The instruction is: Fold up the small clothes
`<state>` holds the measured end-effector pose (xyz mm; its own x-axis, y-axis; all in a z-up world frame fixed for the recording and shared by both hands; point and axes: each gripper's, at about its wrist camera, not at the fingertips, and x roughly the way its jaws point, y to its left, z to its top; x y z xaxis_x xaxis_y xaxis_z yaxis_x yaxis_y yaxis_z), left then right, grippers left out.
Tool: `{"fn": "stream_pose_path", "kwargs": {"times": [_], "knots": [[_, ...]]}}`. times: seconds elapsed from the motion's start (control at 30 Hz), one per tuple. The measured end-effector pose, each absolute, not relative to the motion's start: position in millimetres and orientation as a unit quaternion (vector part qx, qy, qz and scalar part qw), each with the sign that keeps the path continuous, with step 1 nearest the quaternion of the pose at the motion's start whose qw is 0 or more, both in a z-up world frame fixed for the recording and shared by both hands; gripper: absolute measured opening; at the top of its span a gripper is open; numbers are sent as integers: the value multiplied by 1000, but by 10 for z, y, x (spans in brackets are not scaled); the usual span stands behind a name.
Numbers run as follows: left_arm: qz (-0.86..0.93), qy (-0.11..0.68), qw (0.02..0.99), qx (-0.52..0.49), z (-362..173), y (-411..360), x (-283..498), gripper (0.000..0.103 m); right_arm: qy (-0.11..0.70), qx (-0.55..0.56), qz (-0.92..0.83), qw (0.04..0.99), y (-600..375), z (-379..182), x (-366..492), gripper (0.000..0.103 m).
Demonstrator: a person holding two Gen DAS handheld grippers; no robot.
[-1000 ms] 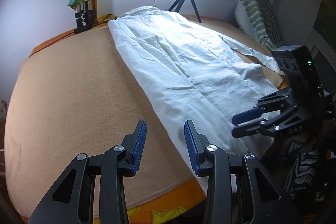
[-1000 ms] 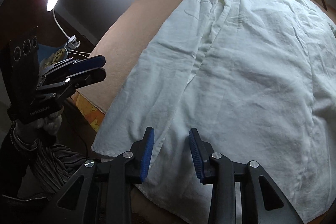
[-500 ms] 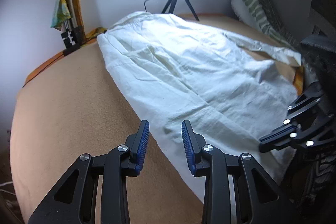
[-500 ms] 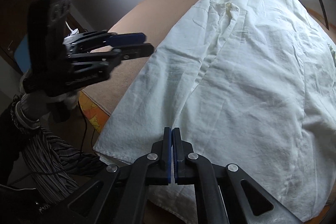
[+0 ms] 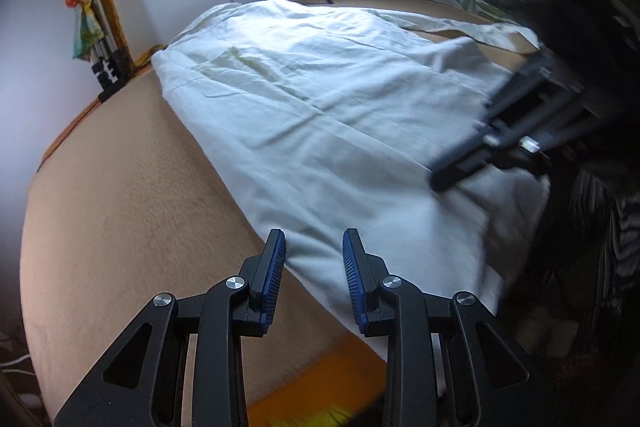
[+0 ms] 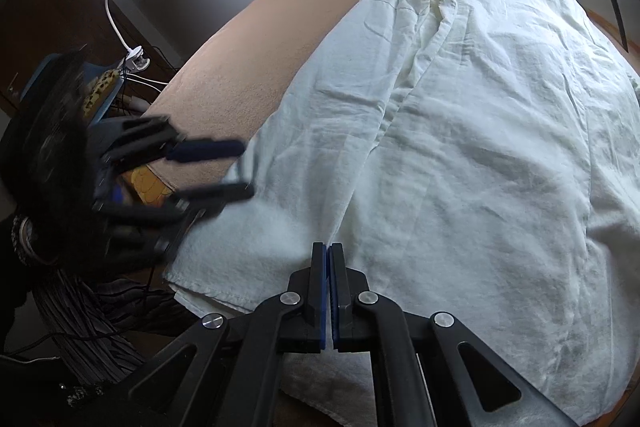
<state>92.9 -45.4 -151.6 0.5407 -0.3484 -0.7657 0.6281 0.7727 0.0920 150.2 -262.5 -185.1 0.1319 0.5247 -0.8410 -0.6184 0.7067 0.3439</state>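
While left gripper [image 5: 313, 259] closes w/ shirt [image 6: 460, 147] hem between, right gripper [image 6: 328, 267] clamps shirt.

The shirt [image 5: 332, 131] is white, of thin, creased cloth, and lies spread flat on a tan bed. Its collar end lies far, near the wall; its hem lies near, at the bed's near edge, where it hangs a little over. The body runs slantwise, from far left to near right in the left wrist view. A long fold or placket runs down the length of it [image 6: 404, 99], with a small turned-up flap at its far end. One sleeve stretches out flat to the far right. The near left corner of the hem lies flat on the bed. The cloth near the hem bunches slightly into soft ridges.
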Motion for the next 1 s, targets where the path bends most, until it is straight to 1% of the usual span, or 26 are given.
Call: {"fn": "stream_pose_path", "kwargs": {"times": [0.13,0.3,0.33,0.4,0.47,0.5,0.6,0.83,0.93,1.0], "knots": [[-292,381,859,177,-1541,-466,641,27,539,-38,378,752,-2624,-1868,1497,0],[-288,382,861,174,-1564,-439,535,27,528,-41,380,759,-2619,-1844,1464,0],[-288,385,860,168,-1560,-432,543,26,522,-38,381,762,-2640,-1816,1449,4],[-287,393,859,159,-1544,-427,547,26,512,-29,374,772,-2734,-1740,1457,9],[-289,398,859,144,-1491,-424,553,26,501,-7,373,781,-2882,-1656,1479,32],[-290,398,860,133,-1450,-424,557,26,495,6,368,787,-2981,-1610,1492,34],[-294,392,865,108,-1330,-441,560,30,478,32,350,805,-3297,-1500,1527,35],[-309,371,872,82,-1096,-648,631,30,453,57,282,844,-4122,-1262,1565,38],[-314,363,873,83,-1049,-756,661,30,443,61,242,861,-4497,-1145,1616,42],[-318,361,873,83,-1032,-827,677,30,436,66,215,872,-4730,-1087,1627,47]]}}
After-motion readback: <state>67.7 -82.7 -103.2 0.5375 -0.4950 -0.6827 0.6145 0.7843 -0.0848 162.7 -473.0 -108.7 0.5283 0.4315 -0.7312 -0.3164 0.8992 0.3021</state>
